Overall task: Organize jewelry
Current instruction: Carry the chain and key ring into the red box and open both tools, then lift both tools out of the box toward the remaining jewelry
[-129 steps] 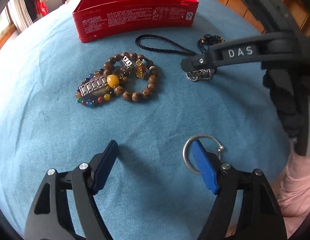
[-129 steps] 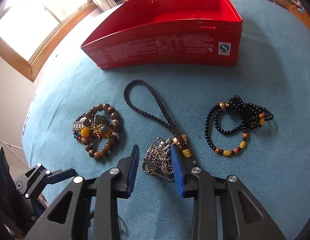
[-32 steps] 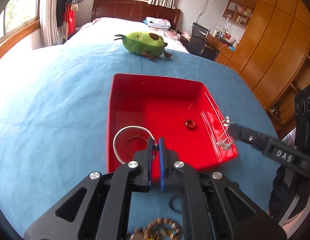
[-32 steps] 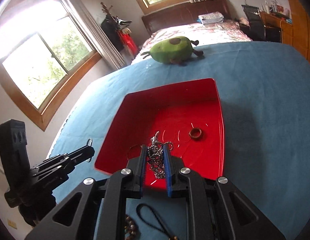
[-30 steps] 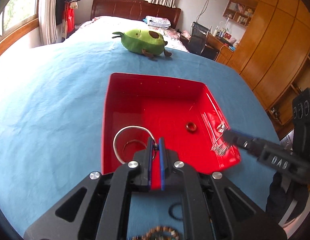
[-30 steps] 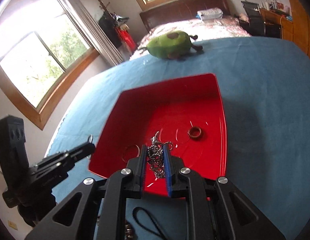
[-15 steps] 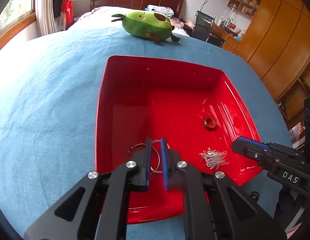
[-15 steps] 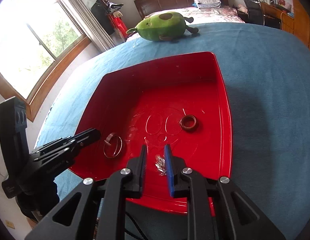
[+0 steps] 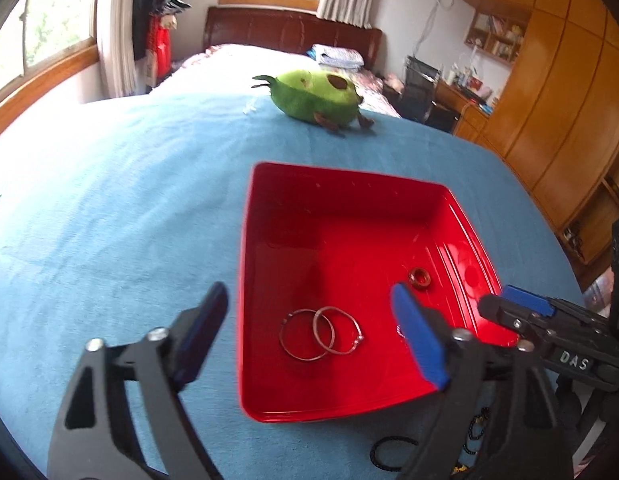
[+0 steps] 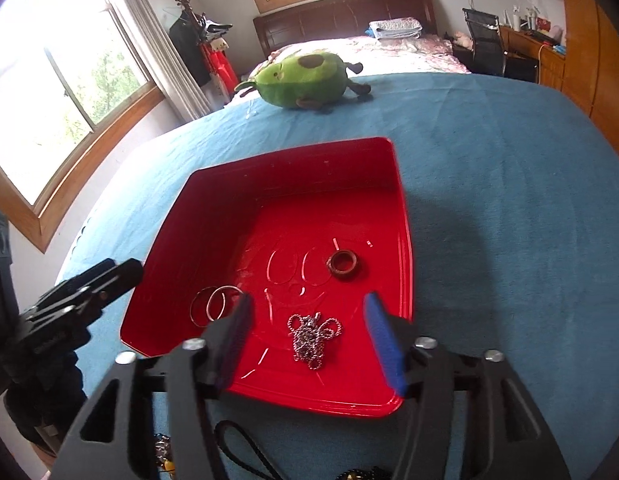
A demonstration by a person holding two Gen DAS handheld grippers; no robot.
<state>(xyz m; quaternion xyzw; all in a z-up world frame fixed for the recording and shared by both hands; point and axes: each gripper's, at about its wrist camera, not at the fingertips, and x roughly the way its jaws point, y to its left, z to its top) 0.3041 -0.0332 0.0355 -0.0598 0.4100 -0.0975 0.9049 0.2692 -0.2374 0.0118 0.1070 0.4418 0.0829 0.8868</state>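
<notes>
A red tin [image 9: 349, 200] [image 10: 213, 216] lies open on the blue cloth. In it are a silver hoop ring [image 9: 321, 333] [image 10: 215, 304], a silver chain heap [image 10: 311, 334] and a small brown ring [image 9: 419, 279] [image 10: 343, 264]. My left gripper [image 9: 309, 332] is open and empty above the tin's near left part, over the hoop. My right gripper [image 10: 309, 336] is open and empty above the tin's near edge, over the chain. The right gripper also shows in the left wrist view [image 9: 521, 308], and the left gripper in the right wrist view [image 10: 93, 284].
A green avocado plush [image 9: 315, 94] [image 10: 305, 78] lies beyond the tin. A black cord [image 10: 245, 444] [image 9: 389, 452] and beads [image 9: 473, 436] lie on the cloth near the tin's front edge. A bed, windows and wooden cabinets stand behind.
Both grippers have opened and let go: the hoop ring and the chain now lie in the tin. Both grippers have pulled back and up a little.
</notes>
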